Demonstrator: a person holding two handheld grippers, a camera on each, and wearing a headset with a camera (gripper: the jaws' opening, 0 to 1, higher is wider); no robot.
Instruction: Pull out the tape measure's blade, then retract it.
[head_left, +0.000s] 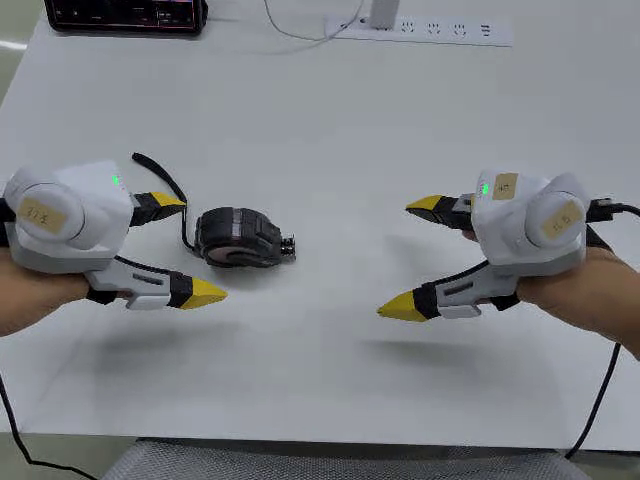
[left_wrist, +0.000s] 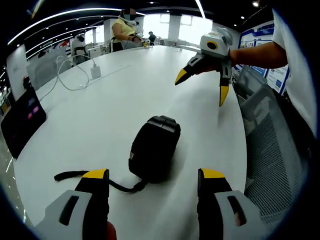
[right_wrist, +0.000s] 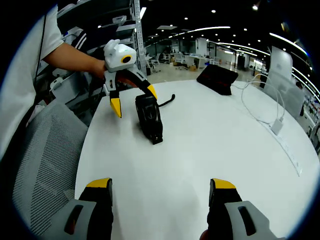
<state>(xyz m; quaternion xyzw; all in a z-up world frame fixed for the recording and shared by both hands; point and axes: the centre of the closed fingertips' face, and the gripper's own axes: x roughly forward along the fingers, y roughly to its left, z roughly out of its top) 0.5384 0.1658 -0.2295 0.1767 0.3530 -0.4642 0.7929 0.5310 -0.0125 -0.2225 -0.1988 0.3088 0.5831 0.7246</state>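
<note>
A black tape measure (head_left: 238, 238) lies on its side on the white table (head_left: 330, 130), its blade tip facing right and a black wrist strap (head_left: 160, 178) trailing to the left. My left gripper (head_left: 185, 246) stands open just left of it, with the case (left_wrist: 154, 147) slightly ahead of the yellow fingertips (left_wrist: 95, 174). My right gripper (head_left: 422, 257) is open well to the right, with bare table between it and the tape measure (right_wrist: 149, 118). Across the table, each gripper view catches the other gripper: the right one (left_wrist: 202, 72) and the left one (right_wrist: 132, 97).
A black tablet (head_left: 125, 14) lies at the far left edge of the table. A white power strip (head_left: 420, 28) with a white cable (head_left: 300, 30) sits at the back. A mesh chair (head_left: 330, 462) is at the near edge. People stand in the background (left_wrist: 125, 30).
</note>
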